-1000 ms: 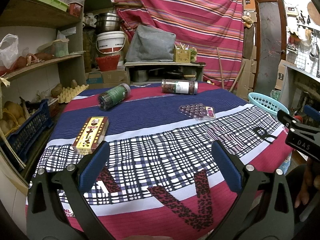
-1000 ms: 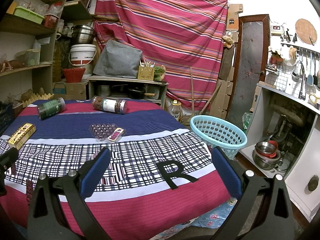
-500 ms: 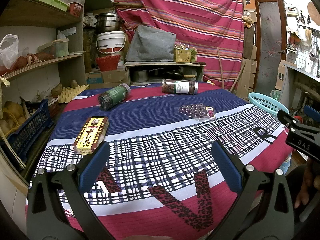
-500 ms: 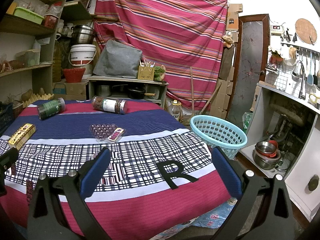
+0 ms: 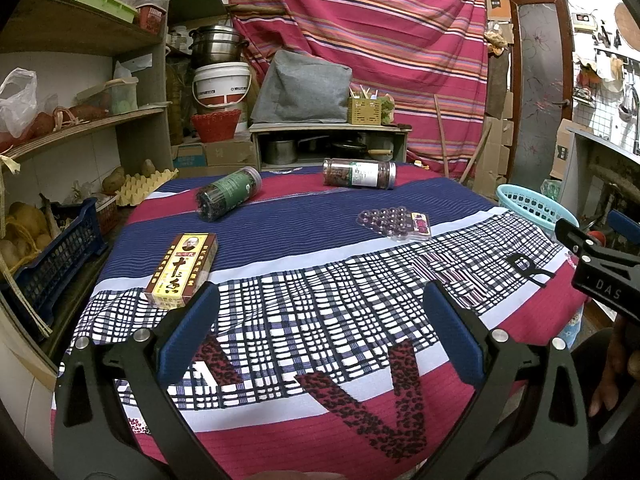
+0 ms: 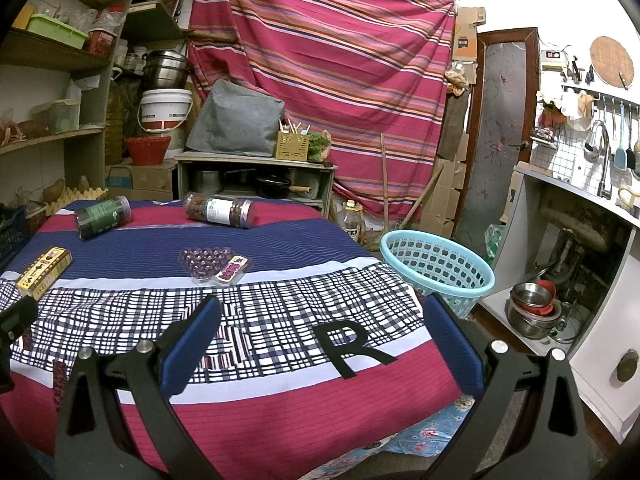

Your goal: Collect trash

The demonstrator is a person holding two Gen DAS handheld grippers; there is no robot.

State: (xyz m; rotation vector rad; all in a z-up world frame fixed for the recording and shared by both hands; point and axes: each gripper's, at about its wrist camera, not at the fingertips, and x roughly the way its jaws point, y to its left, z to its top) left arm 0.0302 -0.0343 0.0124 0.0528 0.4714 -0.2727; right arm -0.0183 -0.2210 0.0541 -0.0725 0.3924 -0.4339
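Here, on the striped and checked tablecloth [image 5: 280, 236], left to right: yellow-brown box [image 5: 182, 269] with Chinese print and a portrait, green-label jar [image 5: 228, 198] on its side, brown-filled jar [image 5: 359, 174] with white label on its side, purple blister tray [image 5: 394, 222], and off the table's right edge a turquoise basket [image 6: 436, 270]. Left gripper [image 5: 320, 328] hovers low over the near cloth, jaws wide apart, holding nothing. Right gripper [image 6: 320, 330] likewise spread and empty above a black "R" [image 6: 352, 344]; "DAS" shows on its body in the left view.
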